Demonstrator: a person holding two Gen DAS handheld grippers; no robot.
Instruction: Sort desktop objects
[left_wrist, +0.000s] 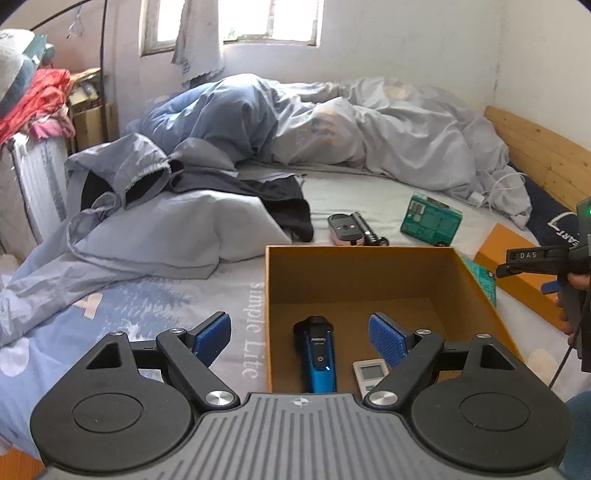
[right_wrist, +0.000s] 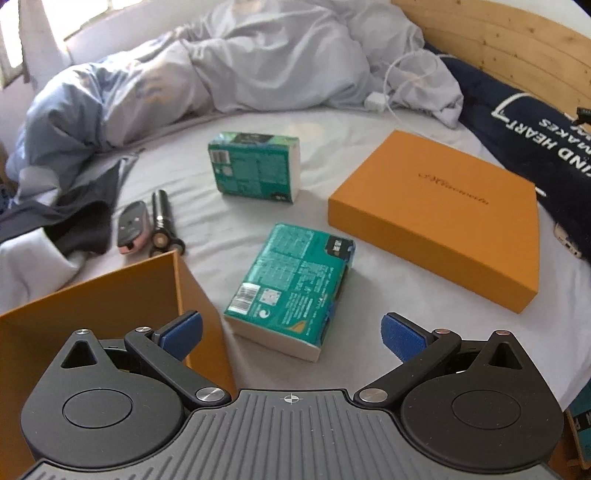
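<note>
An open orange box (left_wrist: 476, 291) sits on the bed with a blue shaver (left_wrist: 317, 354) and a small white remote (left_wrist: 371, 374) inside. My left gripper (left_wrist: 299, 339) is open and empty, with one finger outside the box's left wall and one inside. My right gripper (right_wrist: 293, 335) is open over the sheet, and a green tissue pack (right_wrist: 291, 284) lies just ahead between its fingers, untouched. A second green pack (right_wrist: 255, 171) stands farther back. A pink-edged mouse (right_wrist: 133, 225) and a black flashlight (right_wrist: 162, 221) lie beyond the box's corner (right_wrist: 177, 258).
The flat orange lid (right_wrist: 439, 218) lies right of the packs. Behind it are a dark blue pillow (right_wrist: 535, 147) and a wooden headboard (right_wrist: 498, 33). A crumpled duvet (right_wrist: 258, 55), a white charger cable (right_wrist: 376, 99) and dark clothes (left_wrist: 288, 206) fill the back. A hand (left_wrist: 572, 291) shows at the right edge.
</note>
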